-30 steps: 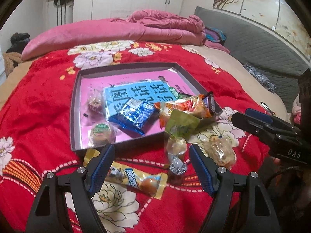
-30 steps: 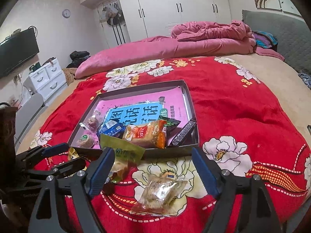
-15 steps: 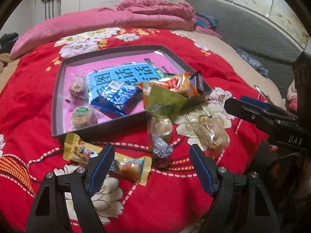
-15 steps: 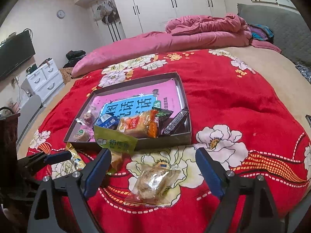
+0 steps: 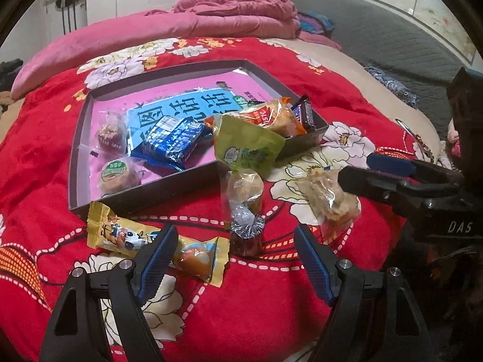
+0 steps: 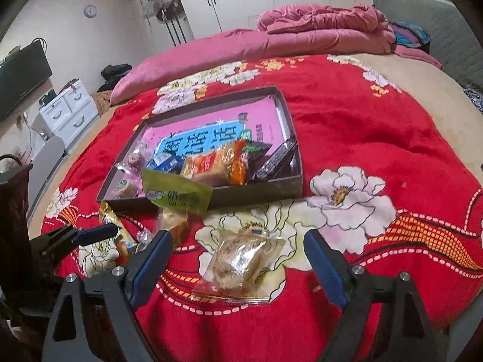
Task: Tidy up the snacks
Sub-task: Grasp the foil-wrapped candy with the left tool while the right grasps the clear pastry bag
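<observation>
Left gripper (image 5: pixel 234 261): we hold it with its jaws spread wide and nothing between them, low in the frame above the red blanket (image 5: pixel 271 301).
Right gripper (image 6: pixel 238 267): released too, jaws wide, straddling the clear-wrapped pastry (image 6: pixel 238 264) at lower centre without touching it.
Tray (image 5: pixel 145 193): we see it mid-frame, a dark shallow box holding a blue packet (image 5: pixel 173 141), an orange packet (image 5: pixel 271 117), a dark bar (image 5: pixel 305 111) and two small round cakes at its left.
Green packet (image 5: pixel 247 150): draped over the tray's near rim.
Yellow packet (image 5: pixel 151 244): on the blanket at lower left, just beyond the left gripper's left finger.
Foil-topped cup (image 5: pixel 246 232): on the blanket just below centre, below the green packet.
</observation>
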### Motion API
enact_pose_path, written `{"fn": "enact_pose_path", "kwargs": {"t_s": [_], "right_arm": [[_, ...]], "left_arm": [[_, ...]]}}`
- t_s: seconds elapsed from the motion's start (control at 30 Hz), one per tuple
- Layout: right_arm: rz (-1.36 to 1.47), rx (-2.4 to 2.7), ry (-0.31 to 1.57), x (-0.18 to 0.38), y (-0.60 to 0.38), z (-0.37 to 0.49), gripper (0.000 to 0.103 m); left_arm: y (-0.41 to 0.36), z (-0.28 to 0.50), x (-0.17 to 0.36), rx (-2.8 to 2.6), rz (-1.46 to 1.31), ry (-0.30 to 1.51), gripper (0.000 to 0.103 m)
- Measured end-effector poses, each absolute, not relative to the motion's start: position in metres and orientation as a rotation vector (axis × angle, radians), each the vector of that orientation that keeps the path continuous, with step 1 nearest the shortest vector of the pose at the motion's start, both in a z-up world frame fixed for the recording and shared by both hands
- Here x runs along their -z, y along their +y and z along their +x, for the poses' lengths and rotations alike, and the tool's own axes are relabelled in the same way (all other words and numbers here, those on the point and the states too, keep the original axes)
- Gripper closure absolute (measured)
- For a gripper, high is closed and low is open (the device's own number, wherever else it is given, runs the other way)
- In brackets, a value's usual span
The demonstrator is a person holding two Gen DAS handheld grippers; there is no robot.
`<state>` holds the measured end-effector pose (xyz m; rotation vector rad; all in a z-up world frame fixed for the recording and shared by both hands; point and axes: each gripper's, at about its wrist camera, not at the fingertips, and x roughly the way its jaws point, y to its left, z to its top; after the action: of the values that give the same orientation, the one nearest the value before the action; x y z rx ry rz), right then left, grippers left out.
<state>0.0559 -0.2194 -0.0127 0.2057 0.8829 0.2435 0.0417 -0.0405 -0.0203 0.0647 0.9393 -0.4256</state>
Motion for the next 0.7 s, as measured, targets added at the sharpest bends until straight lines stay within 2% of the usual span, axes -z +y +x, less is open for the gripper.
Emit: {"fn": "enact_pose_path", "kwargs": {"t_s": [0.1, 0.27, 0.33, 0.5, 0.63, 0.7], "right_arm": [[0.212, -0.25, 0.914, 0.02, -0.218, 0.057, 0.015], [0.214, -0.231, 0.967, 0.035, -0.218, 0.062, 0.015], [0.207, -0.225, 0.98, 0.04, -0.217, 0.064, 0.016], [0.165, -0.232, 0.993, 0.047, -0.209, 0.068, 0.032], [0.132, -0.241, 0.992, 0.051, -0.203, 0.072, 0.039], [0.122, -0.252, 0.991, 0.051, -0.201, 0.073, 0.048]], "left_arm": [[-0.043, 0.042, 0.022, 0.436, 0.074, 0.94, 0.023], [-0.047, 0.042, 0.026, 0.447, 0.097, 0.939, 0.034], [-0.048, 0.043, 0.028, 0.451, 0.1, 0.943, 0.035], [-0.049, 0.045, 0.029, 0.462, 0.095, 0.943, 0.036], [-0.05, 0.046, 0.031, 0.468, 0.092, 0.949, 0.039], [-0.05, 0.048, 0.032, 0.47, 0.088, 0.954, 0.044]]}}
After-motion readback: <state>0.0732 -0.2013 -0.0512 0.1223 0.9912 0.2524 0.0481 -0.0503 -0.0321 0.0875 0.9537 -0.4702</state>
